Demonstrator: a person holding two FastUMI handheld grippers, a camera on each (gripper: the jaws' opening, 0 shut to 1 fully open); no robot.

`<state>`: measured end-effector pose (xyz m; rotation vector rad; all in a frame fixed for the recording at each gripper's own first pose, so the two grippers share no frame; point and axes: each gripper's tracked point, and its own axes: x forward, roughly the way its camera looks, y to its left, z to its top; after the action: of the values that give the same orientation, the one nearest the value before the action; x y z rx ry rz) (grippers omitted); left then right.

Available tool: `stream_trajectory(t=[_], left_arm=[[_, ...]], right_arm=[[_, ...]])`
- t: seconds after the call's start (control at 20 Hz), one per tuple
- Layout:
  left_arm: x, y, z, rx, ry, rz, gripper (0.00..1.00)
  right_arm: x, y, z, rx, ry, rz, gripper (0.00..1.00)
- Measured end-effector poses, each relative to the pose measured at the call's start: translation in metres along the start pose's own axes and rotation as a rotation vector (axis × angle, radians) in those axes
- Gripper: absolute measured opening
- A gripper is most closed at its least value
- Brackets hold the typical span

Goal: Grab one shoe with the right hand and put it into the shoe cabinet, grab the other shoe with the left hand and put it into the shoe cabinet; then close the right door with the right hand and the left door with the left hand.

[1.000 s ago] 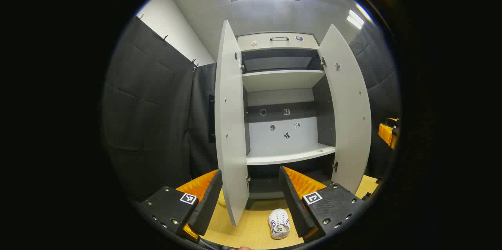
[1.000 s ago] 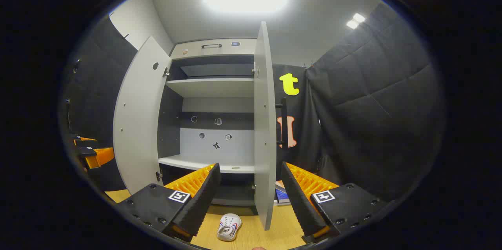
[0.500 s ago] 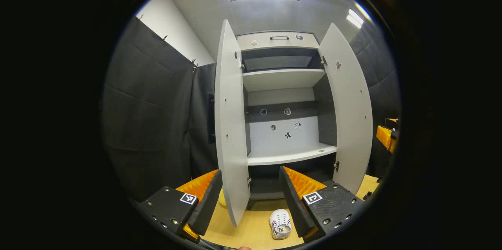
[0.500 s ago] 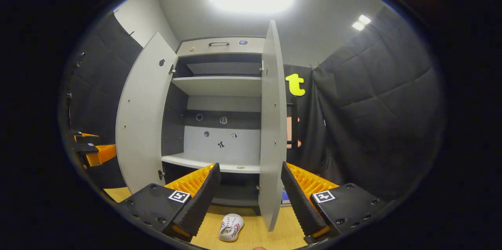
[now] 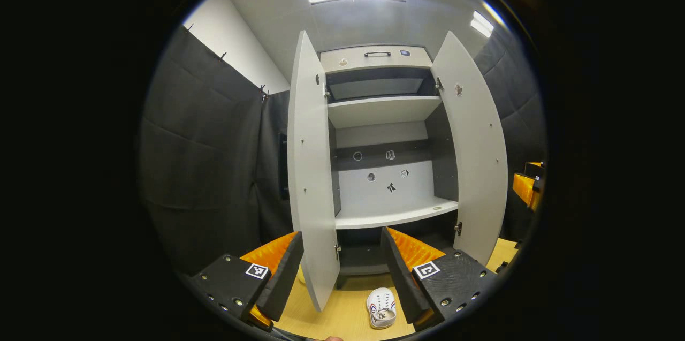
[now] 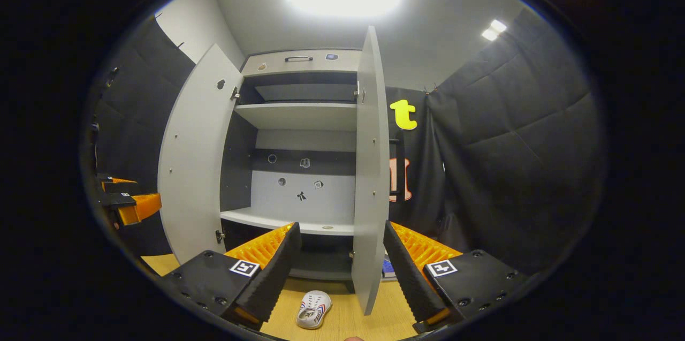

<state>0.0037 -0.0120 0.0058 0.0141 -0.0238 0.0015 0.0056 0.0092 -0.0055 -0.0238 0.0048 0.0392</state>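
Note:
A tall grey shoe cabinet (image 5: 382,111) stands ahead with its left door (image 5: 311,180) and right door (image 5: 477,169) swung wide open, and its shelves are bare. One white shoe (image 5: 381,307) with red and blue trim lies on the wooden floor in front of the cabinet base, also in the right gripper view (image 6: 314,309). My left gripper (image 5: 342,235) is open and holds nothing, above and short of the shoe. My right gripper (image 6: 341,226) is open too, facing the edge of the right door (image 6: 370,169). Each gripper appears at the edge of the other's view (image 6: 128,205) (image 5: 527,188).
Black padded booth walls close in on both sides. A small pale object (image 5: 302,274) sits on the floor behind the left door. A blue object (image 6: 388,266) lies behind the right door. Wooden floor (image 5: 348,309) spreads in front of the cabinet.
Both views have drifted slightly; in the right gripper view the cabinet has slid a little to the right. The shoe and doors have not moved, and both grippers stay open.

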Motion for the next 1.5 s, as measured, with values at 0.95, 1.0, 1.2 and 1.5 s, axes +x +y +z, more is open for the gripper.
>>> stream_trajectory(t=[0.95,1.0,1.2,1.5], left_arm=[[-0.007,0.003,-0.014,0.041,0.025,0.114,0.79],[-0.003,0.006,-0.016,0.045,0.025,0.114,0.79],[0.014,0.016,-0.024,0.035,0.034,0.109,0.79],[0.033,0.026,-0.040,0.036,0.061,0.101,0.79]], right_arm=[[0.067,0.064,-0.079,0.045,0.180,0.195,0.98],[0.077,0.070,-0.087,0.044,0.196,0.196,0.98],[0.113,0.085,-0.129,0.012,0.289,0.182,0.98],[0.147,0.099,-0.209,-0.048,0.459,0.169,0.98]])
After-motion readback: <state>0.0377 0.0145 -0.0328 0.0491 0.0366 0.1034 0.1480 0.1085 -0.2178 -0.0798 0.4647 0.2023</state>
